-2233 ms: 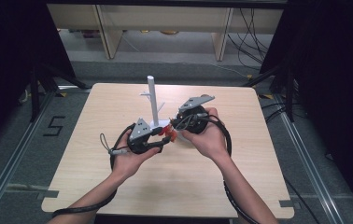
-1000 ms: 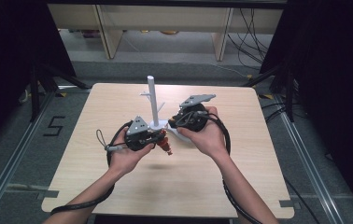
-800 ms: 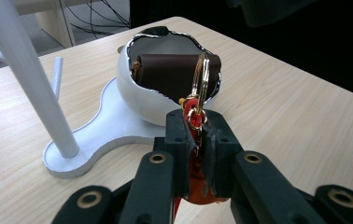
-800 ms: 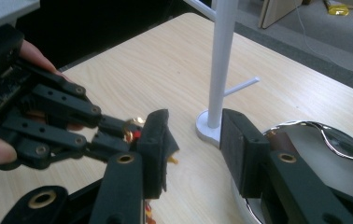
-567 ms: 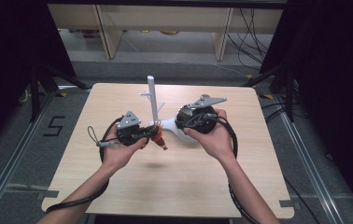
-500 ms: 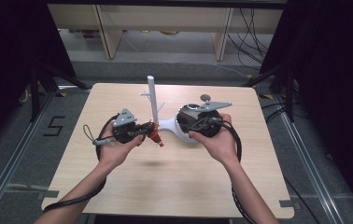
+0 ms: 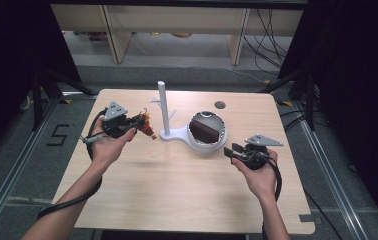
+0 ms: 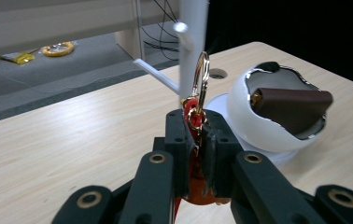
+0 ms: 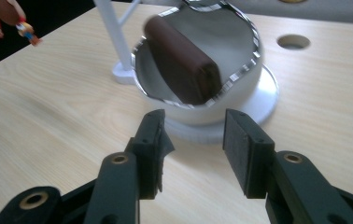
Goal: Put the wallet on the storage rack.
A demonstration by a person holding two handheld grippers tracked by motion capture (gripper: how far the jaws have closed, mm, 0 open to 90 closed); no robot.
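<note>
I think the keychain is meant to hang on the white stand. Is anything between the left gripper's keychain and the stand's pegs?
Nothing visible blocks it. The left gripper holds the red keychain in open air beside the white stand; its gold clasp points toward the pegs. The white bowl sits on the stand's far side.

Black tongs [image 9: 191, 144] w/ brass screws — grey plates.
</note>
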